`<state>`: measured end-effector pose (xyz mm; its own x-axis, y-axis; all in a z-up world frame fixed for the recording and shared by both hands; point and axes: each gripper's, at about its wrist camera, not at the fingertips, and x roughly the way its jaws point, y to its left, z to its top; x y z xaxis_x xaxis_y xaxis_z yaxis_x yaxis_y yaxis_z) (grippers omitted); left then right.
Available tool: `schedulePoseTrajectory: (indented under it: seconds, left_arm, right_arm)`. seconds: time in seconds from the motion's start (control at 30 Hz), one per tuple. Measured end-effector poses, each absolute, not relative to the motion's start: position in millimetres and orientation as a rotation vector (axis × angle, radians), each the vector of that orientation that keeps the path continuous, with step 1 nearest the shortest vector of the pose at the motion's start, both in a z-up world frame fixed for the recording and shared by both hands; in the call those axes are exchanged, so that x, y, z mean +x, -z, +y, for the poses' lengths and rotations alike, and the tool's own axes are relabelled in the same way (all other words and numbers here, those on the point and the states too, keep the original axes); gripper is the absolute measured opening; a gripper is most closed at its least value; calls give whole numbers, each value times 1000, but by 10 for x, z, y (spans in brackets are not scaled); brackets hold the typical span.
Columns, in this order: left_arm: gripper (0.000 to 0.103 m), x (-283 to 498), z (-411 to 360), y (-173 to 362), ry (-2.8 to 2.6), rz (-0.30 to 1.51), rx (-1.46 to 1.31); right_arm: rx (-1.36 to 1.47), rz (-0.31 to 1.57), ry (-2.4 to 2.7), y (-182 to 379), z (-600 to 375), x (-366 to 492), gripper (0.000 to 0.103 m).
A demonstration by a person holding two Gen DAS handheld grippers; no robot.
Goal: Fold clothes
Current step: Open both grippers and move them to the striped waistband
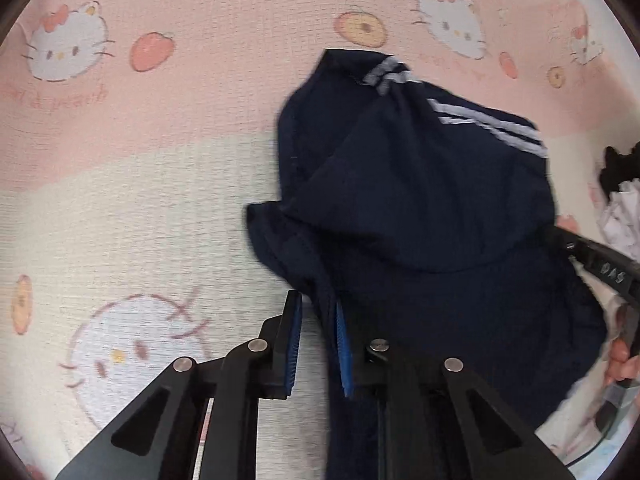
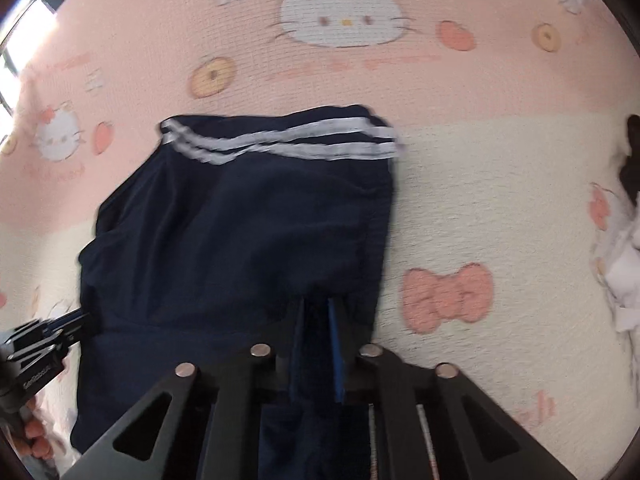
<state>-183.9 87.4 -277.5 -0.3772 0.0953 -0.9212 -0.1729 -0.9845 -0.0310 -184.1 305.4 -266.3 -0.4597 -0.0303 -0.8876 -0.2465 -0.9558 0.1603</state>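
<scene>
From the left wrist, the left tool (image 1: 316, 340) stands narrow around the shorts' (image 1: 420, 208) near-left hem; whether it pinches, I cannot tell. From the right wrist, the right tool (image 2: 318, 344) clamps the near edge. Soft, light, floppy cloth on the blanket (image 2: 500, 184); plenty of bare room far and right.

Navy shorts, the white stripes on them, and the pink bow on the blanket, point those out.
navy shorts (image 2: 240, 232), right wrist view, middle of the dark fabric.
white stripes (image 2: 288, 142), right wrist view, middle of the double band.
pink bow (image 2: 448, 300), right wrist view, centre knot.
</scene>
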Motion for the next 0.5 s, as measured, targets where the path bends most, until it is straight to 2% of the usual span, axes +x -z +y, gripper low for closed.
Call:
schedulePoseTrajectory:
  seconds: [0.13,0.2,0.23,0.27,0.33,0.37,0.4,0.43,0.47,0.5]
  left_arm:
    - [14,-1859,742,2765,-2481,92,-1674]
    - [14,-1871,689,2716,-2466,51,-1657]
    - [14,-1889,654,2658,-2450,-4,-1648]
    - [14,-1909,619,2596,-2432,-62,-1638]
    - [17,-1967,555,2469,-2392,-177,-1627]
    - [21,-2011,534,2406,-2379,-222,-1621]
    - [37,-2063,520,2337,-2389,-254,-1606]
    - [65,-2116,507,2269,-2400,-284,-1589]
    - [78,-2163,499,2209,-2416,-312,-1557]
    - [87,-2178,523,2163,-2428,-334,-1522]
  right_arm:
    - [-1558,441,-2530,2661,3146,-1819,4]
    - [-1568,516,-2576,2633,3189,-1785,12]
    - [-1569,547,-2584,2611,3217,-1773,20]
    - [-1565,571,-2591,2577,3249,-1766,35]
    - [-1536,604,-2607,2453,3317,-1790,50]
    - [-1507,621,-2615,2370,3350,-1804,51]
    - [-1467,643,-2636,2280,3385,-1821,51]
    - [-1425,673,-2664,2191,3431,-1852,51]
    - [-1397,709,-2685,2128,3477,-1888,51]
    - [-1389,741,-2692,2095,3525,-1939,51]
